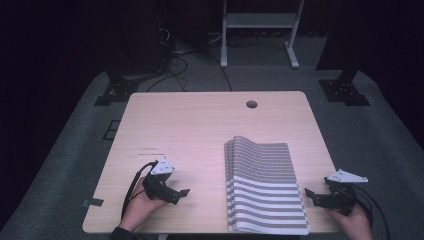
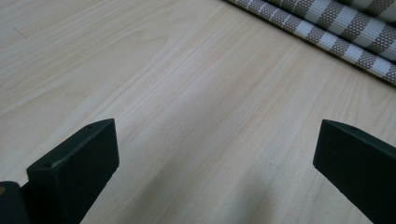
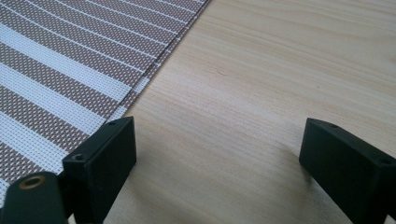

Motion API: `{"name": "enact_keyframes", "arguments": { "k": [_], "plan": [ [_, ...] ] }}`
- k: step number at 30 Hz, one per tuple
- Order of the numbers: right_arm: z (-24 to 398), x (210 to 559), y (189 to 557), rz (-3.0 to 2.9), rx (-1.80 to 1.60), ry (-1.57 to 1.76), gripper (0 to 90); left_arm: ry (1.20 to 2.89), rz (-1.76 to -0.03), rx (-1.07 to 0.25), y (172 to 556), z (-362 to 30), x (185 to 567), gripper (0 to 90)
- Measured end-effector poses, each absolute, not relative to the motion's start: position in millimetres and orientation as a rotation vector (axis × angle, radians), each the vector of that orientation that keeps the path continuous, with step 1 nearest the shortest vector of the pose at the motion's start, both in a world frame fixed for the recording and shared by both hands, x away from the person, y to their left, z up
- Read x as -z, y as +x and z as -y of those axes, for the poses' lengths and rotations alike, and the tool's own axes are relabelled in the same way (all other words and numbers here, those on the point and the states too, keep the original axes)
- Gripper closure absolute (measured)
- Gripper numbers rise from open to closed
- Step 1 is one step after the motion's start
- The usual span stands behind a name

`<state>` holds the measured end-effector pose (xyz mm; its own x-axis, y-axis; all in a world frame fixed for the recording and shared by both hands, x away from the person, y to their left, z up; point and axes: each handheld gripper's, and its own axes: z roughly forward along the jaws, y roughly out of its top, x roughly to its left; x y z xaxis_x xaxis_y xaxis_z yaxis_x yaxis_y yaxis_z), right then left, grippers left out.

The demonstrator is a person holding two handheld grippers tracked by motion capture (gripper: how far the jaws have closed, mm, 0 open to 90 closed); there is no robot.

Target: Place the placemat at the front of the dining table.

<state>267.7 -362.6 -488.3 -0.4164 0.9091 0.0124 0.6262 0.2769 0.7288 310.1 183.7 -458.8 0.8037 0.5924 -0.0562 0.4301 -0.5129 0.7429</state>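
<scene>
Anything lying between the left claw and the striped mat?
Nothing: in the high view, bare wooden table runs from the left claw to the mat. The left gripper view shows the same bare wood up to the mat's edge.

Two hand-held tools of black plastic, one per hand. Left tool (image 1: 184, 192): black body, grey three-cornered plate on top, a black cable looping from its rear past the left hand (image 1: 139, 206); a dark sleeve cuff at the wrist. Right tool (image 1: 311, 195): same black build, a grey three-cornered plate above, black cables trailing behind the right hand (image 1: 354, 222). Seen from each tool's own camera, jaws as thick, blocky black slabs with slanted flat faces and small sunken screw holes near the top edges; beside the right tool's left jaw, a brass-coloured ringed fastener in the black frame
</scene>
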Motion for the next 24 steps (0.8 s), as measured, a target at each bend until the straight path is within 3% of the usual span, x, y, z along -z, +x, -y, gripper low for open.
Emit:
{"name": "enact_keyframes", "arguments": {
  "k": [24],
  "plan": [
    [362.5,488.4,265.4,-2.145,-0.939,1.385,9.6,2.163,-0.684,-0.229,327.2,-155.2,443.1,0.0]
  ]
}}
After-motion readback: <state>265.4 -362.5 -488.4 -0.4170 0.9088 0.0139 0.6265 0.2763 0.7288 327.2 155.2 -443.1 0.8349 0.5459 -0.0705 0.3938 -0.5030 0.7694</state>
